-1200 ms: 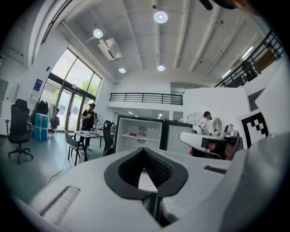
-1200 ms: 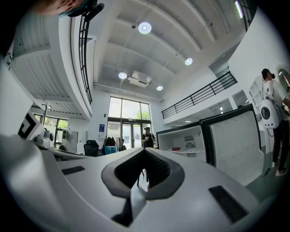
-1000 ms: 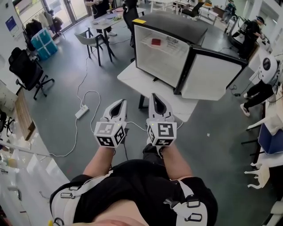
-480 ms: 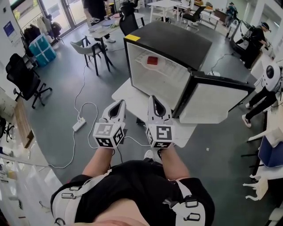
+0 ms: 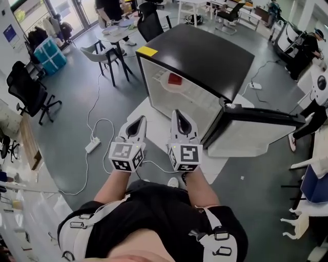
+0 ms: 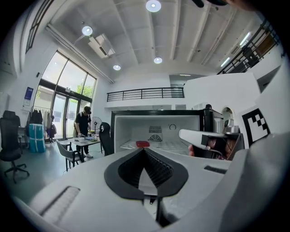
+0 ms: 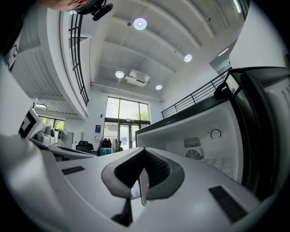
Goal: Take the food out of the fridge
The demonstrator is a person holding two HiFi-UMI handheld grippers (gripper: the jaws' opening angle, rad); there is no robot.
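A black-topped small fridge (image 5: pixel 205 56) stands on a white table (image 5: pixel 145 110), its door (image 5: pixel 256 128) swung open to the right. On the wire shelf inside lies a red food item (image 5: pixel 175 79), which the left gripper view shows just above the jaw tips as the red item (image 6: pixel 142 143). My left gripper (image 5: pixel 138 119) and right gripper (image 5: pixel 179 112) are held side by side in front of the fridge opening, short of it. Both are shut and empty. In the right gripper view, the right gripper (image 7: pixel 144 150) points at the white fridge interior (image 7: pixel 204 145).
A power strip (image 5: pixel 94 145) and its cables lie on the grey floor to the left. A black office chair (image 5: pixel 28 87) and blue crates (image 5: pixel 48 51) stand further left. A person (image 5: pixel 110 7) stands at a table with chairs behind the fridge.
The fridge and its table have come nearer and now fill more of the head view. Both grippers have stayed shut and side by side.
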